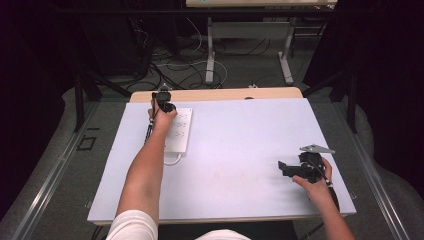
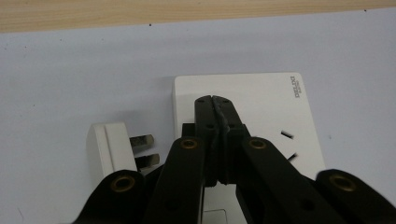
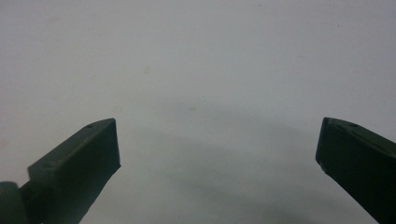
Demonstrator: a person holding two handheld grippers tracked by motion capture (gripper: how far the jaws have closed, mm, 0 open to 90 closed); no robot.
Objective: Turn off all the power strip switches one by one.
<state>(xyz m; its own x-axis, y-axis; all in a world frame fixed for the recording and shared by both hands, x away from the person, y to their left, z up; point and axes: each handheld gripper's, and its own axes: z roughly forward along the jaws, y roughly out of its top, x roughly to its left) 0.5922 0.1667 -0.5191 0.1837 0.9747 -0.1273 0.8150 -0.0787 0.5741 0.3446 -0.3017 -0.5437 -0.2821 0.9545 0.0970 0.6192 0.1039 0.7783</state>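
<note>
A pale sheet (image 1: 240, 150) covers the table (image 1: 215, 94), whose wooden far edge shows beyond it. Behind the table, cables (image 1: 175, 65) lie on the floor around the legs of a second table (image 1: 250, 30).

Your left gripper (image 1: 164, 102) sits at the far left of the sheet, over the white power strip (image 1: 181, 131). In the left gripper view, its jaws are pressed together with nothing between them, tips pointing down at the strip's (image 2: 261, 100) far end. The tips are over the strip face; you cannot tell whether they touch it. Socket slots (image 2: 288, 136) show just right of the jaws.

A white plug (image 2: 112, 147) lies on the sheet just left of the strip, its two metal prongs (image 2: 142, 140) pointing toward the strip. The plug is apart from the strip and sits in no socket. In the high view, a white cord (image 1: 172, 161) curls out from the strip's near end.

Your right gripper (image 1: 287, 169) rests at the near right of the sheet, well apart from the strip, pointing left. In the right gripper view, its jaws are spread wide with bare sheet (image 3: 201, 84) between them, holding nothing. The grey plate (image 1: 316, 148) sits on top of this gripper.
</note>
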